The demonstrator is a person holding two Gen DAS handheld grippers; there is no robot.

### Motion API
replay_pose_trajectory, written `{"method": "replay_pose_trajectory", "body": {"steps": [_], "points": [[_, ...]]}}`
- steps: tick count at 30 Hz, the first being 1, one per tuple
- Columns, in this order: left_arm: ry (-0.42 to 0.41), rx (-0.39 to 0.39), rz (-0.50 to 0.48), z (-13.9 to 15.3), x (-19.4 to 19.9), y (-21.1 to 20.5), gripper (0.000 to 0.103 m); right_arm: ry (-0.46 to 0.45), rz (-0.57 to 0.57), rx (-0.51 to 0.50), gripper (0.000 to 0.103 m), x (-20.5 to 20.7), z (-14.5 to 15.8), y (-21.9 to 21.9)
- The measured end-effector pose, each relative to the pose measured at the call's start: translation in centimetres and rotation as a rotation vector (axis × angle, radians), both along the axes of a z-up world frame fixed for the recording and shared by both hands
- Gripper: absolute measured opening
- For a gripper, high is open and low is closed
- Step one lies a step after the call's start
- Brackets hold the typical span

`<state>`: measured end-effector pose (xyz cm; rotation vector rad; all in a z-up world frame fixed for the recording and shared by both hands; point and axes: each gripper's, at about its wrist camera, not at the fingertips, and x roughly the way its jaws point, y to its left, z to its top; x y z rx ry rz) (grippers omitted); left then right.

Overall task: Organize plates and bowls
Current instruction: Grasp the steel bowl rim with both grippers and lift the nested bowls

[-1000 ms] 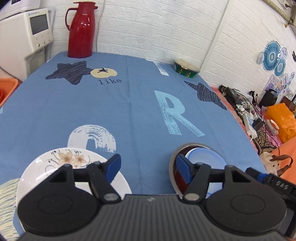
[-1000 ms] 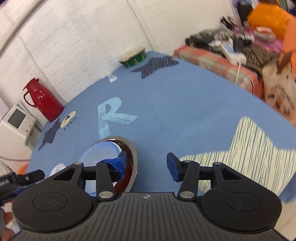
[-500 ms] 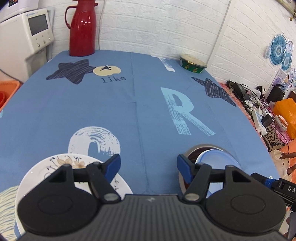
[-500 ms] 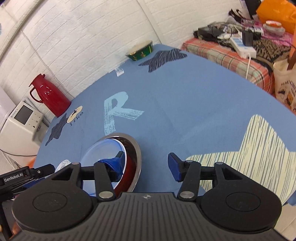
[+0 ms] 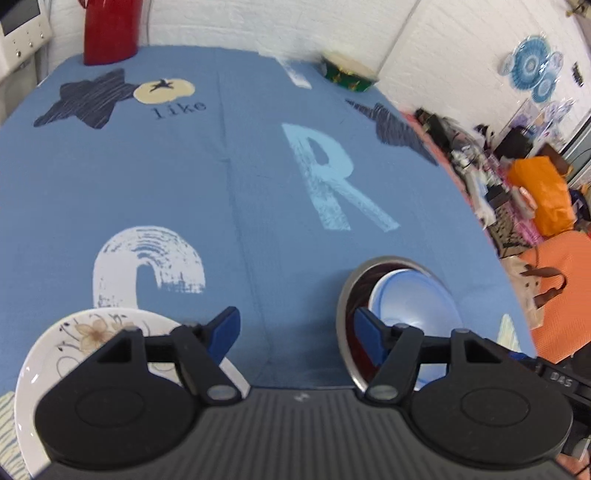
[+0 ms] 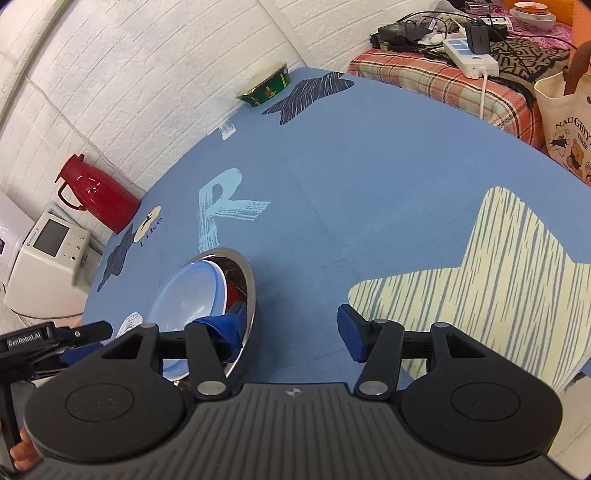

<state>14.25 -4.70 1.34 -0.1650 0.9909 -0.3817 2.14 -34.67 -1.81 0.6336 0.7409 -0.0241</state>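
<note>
A steel bowl (image 5: 345, 295) sits on the blue tablecloth with a light blue bowl (image 5: 410, 299) nested in it. Both show in the right wrist view, steel bowl (image 6: 249, 280) and blue bowl (image 6: 184, 299). A white flowered plate (image 5: 55, 354) lies at the near left. A green bowl (image 5: 349, 75) stands at the far edge by the wall, also in the right wrist view (image 6: 267, 88). My left gripper (image 5: 295, 332) is open and empty, between plate and steel bowl. My right gripper (image 6: 291, 328) is open, its left finger (image 6: 231, 328) over the steel bowl's rim.
A red thermos (image 5: 110, 31) and a white appliance (image 5: 22, 29) stand at the far left. To the right of the table are a checked bench with a power strip (image 6: 469, 61), a tote bag (image 6: 565, 122) and orange bags (image 5: 546, 195).
Both grippers have drifted a little. The left view has tilted down and closer over the table; the right view has lifted and turned. The bowls and plate have not moved.
</note>
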Motion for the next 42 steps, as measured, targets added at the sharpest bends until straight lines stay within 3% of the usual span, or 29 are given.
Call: {"method": "replay_pose_trajectory", "body": {"steps": [7,10,24,32,39,42], "points": [[0.040,0.057,-0.051,-1.8,1.5,-1.2,0.068,0.045,0.055,0.019,0.043,0.5,0.2,0.4],[0.053,0.032,-0.068,-2.2,2.0,-1.3,0.067,0.062,0.077,0.018,0.043,0.9,0.1,0.7],[0.052,0.066,-0.091,-3.7,2.4,-2.7,0.067,0.134,0.088,0.016,0.045,3.1,-0.9,0.6],[0.042,0.068,-0.099,-3.7,2.3,-2.6,0.067,0.123,0.098,-0.100,0.047,3.9,-0.7,1.4],[0.043,0.043,-0.098,-3.7,1.9,-2.7,0.056,0.037,0.098,-0.197,0.049,3.6,-1.1,2.2],[0.044,0.036,-0.096,-3.6,1.7,-2.7,0.052,0.044,0.090,-0.221,0.049,3.8,-1.1,2.7]]}}
